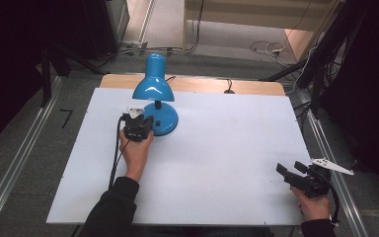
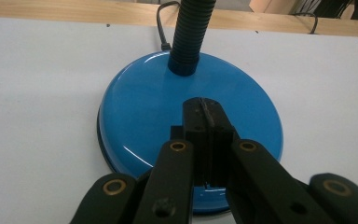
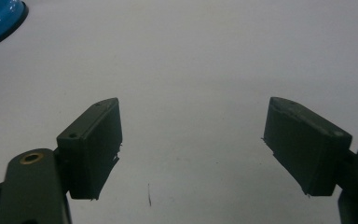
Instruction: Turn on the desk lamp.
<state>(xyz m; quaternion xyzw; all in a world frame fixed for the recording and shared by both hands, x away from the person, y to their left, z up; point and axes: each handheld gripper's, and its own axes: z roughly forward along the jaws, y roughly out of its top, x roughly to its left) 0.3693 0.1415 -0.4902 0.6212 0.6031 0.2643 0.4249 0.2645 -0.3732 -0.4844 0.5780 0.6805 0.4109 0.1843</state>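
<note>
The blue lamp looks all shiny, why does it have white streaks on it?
That is glare: in the high view room light bounces off the lamp's shade; in the left gripper view pale streaks curve along the glossy base, behind the shut left gripper; the right gripper view is dimmer and greyish, with soft shadow under the open right gripper.

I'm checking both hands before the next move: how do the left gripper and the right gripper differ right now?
The left gripper has its jaws shut together, nothing between them, while the right gripper has its jaws wide apart. The left gripper is over the round base of the glossy blue desk lamp; the right gripper is over bare white tabletop, far from the lamp. Both are black and hand-held.
</note>
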